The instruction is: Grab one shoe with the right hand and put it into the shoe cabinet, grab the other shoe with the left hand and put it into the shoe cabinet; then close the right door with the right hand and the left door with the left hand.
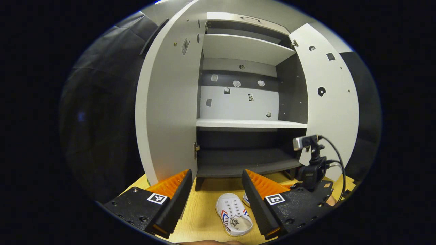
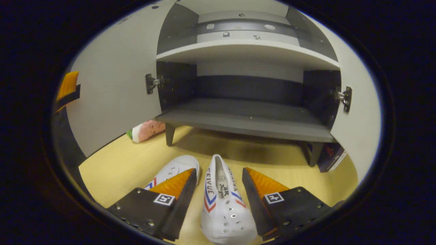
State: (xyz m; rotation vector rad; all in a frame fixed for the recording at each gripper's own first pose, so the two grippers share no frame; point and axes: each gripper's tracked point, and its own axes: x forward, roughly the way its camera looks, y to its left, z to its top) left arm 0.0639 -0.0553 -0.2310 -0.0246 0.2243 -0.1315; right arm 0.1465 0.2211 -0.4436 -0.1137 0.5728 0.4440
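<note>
Right tool point(image 2: 218, 180) open astride one shoe point(image 2: 224, 207); closing off-centre risks nudging neighbouring shoe point(image 2: 177, 168); left tool point(image 1: 216, 185) open, idle

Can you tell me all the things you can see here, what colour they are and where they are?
white canvas shoes with red and blue stripes: two, side by side on the table in front of the cabinet; one lies between the right tool's fingers, untouched, the other beside it.
white and grey wooden shoe cabinet: one, standing on the table, both doors open, shelves bare.
light wooden table: one, yellowish, under everything.
pink and green soft object: one, on the table behind the open left-hand door.
dark box: one, by the cabinet's foot in the right gripper view.
small camera on a black stand: one, riding on the other tool, seen in the left gripper view.
left tool: open, aimed at the cabinet.
right tool: open, straddling a shoe.
</note>
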